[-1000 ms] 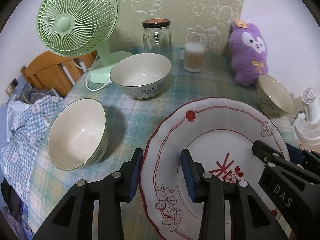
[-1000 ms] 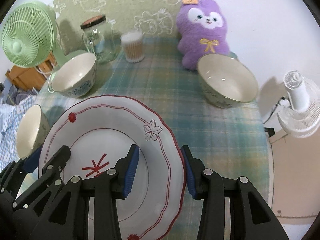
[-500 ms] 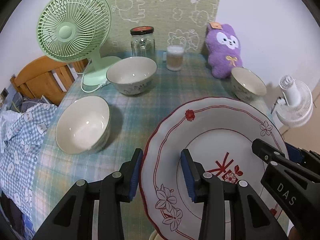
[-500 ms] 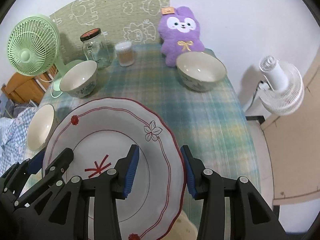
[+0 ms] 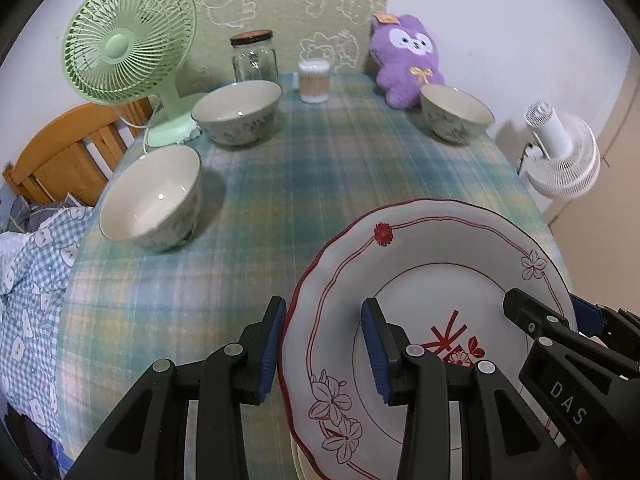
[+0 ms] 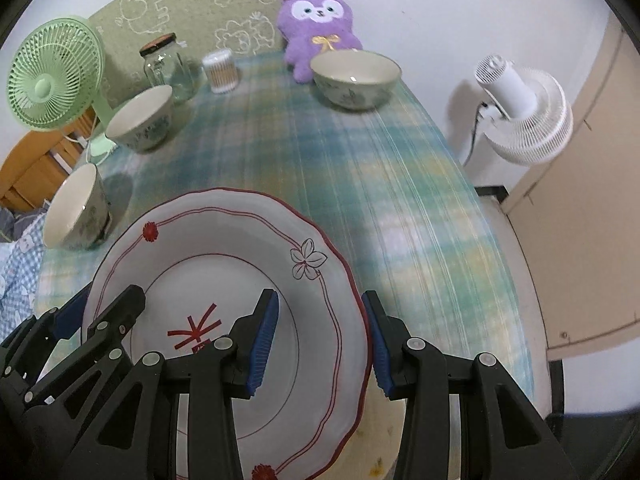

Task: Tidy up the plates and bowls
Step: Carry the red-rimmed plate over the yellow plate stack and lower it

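A white plate with red flower trim (image 5: 432, 264) (image 6: 224, 248) is held up above the near end of the table by both grippers. My left gripper (image 5: 324, 344) straddles its left rim, one pad under and one over. My right gripper (image 6: 320, 336) straddles its right rim the same way. Another plate edge shows just below it (image 6: 376, 412). Three cream bowls stand on the checked cloth: one near left (image 5: 150, 196) (image 6: 74, 210), one back left (image 5: 238, 112) (image 6: 140, 118), one back right (image 5: 456, 114) (image 6: 356, 74).
A green desk fan (image 5: 128, 40), a glass jar (image 5: 254, 60), a cotton-swab tub (image 5: 314, 80) and a purple plush toy (image 5: 404, 60) line the far end. A white fan (image 6: 520, 108) stands off the table's right side. A wooden chair (image 5: 60, 152) is at left.
Both grippers have lifted and drawn back toward me with the plate held between them; the bowls and far objects look smaller and farther. The grip has not changed.
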### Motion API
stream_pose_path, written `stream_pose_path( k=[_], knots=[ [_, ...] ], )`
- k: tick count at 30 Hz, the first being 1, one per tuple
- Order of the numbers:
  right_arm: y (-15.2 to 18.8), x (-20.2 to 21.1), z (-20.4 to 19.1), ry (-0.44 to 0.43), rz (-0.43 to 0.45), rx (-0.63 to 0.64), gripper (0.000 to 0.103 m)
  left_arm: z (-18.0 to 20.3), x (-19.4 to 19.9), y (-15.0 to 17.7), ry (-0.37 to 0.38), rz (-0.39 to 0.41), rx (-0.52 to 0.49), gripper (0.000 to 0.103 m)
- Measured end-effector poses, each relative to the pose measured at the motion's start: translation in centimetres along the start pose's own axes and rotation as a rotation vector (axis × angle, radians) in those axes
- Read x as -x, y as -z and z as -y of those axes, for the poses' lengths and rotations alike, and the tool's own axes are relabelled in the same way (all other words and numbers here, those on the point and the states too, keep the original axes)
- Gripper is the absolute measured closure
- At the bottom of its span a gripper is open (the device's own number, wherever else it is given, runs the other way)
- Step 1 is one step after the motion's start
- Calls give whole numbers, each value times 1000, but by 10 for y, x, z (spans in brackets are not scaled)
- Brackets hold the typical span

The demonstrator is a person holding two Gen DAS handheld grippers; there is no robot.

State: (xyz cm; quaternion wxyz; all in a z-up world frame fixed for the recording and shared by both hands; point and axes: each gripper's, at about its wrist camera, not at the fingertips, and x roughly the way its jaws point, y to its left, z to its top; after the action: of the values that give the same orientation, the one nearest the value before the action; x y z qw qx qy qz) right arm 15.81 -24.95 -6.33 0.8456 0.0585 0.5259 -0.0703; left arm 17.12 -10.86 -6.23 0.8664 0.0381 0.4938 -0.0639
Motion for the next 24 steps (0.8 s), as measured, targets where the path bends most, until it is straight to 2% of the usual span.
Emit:
stream_pose_path(
  k=[13,24],
  knots=[
    [49,-3,13,50,-43,-69,57,12,-4,37,27,-41,-68,64],
    [60,-8,9,89,-58,-56,57,17,-7,46,0,-35,-111,63]
  ],
)
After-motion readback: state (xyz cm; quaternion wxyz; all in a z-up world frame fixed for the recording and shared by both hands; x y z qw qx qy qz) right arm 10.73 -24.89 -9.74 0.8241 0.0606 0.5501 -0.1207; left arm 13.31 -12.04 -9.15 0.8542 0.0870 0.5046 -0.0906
